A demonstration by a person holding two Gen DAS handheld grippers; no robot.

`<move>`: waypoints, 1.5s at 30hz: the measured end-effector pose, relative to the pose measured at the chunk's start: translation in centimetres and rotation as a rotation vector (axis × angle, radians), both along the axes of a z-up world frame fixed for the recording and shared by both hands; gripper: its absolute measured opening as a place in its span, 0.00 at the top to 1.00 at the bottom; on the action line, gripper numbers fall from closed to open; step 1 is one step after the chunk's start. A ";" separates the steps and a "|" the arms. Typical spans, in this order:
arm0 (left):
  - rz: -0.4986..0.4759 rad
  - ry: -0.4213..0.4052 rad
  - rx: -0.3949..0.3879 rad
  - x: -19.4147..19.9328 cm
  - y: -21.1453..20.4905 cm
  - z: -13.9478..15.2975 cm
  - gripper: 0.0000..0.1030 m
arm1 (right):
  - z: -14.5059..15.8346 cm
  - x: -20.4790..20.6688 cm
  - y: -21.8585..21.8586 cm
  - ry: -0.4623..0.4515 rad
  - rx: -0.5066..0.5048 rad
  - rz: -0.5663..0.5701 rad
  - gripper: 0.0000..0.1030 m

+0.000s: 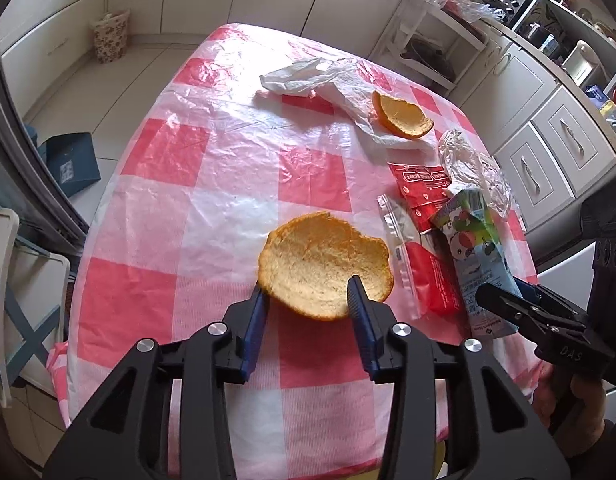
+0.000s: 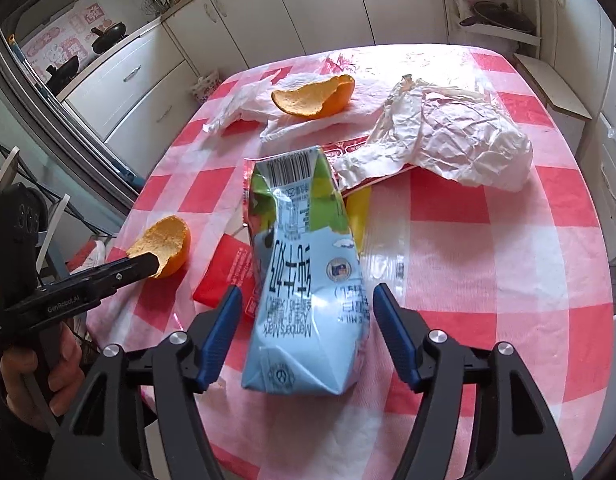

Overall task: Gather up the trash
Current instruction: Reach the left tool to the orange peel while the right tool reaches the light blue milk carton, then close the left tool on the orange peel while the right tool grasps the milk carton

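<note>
A cupped orange peel (image 1: 324, 264) lies on the red-and-white checked table (image 1: 188, 152). My left gripper (image 1: 307, 288) is open over it, one finger outside the peel's left rim and the other inside the cup. From the right wrist view, a finger of that gripper (image 2: 148, 264) touches the same peel (image 2: 164, 240). A crushed light-blue milk carton (image 2: 308, 280) lies flat. My right gripper (image 2: 307, 290) is open astride it, with a narrow gap on each side. A second peel (image 2: 312, 98) rests on a white napkin (image 2: 244, 108).
Crumpled foil paper (image 2: 448, 140), a red packet (image 2: 232, 268) and a clear zip bag (image 2: 388, 248) lie around the carton. White cabinets (image 1: 548, 152) stand to the right of the table. On the floor are a floral bin (image 1: 110, 36) and a blue box (image 1: 70, 162).
</note>
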State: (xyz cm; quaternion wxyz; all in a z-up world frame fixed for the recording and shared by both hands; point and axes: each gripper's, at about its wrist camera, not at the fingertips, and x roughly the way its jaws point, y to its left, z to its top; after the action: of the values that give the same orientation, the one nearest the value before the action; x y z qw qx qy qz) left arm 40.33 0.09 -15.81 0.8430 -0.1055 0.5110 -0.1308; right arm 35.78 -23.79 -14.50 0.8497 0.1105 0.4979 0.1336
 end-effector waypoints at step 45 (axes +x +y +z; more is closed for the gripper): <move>-0.050 -0.089 -0.012 -0.8 -3.3 1.1 0.96 | 1.1 -1.8 -1.9 -0.038 0.033 -0.025 0.47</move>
State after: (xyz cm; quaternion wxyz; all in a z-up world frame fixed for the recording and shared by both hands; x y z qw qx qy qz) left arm 39.56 -3.25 -14.67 0.8608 -0.0917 0.4745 -0.1593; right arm 33.98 -25.70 -13.41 0.8588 0.1280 0.4780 0.1330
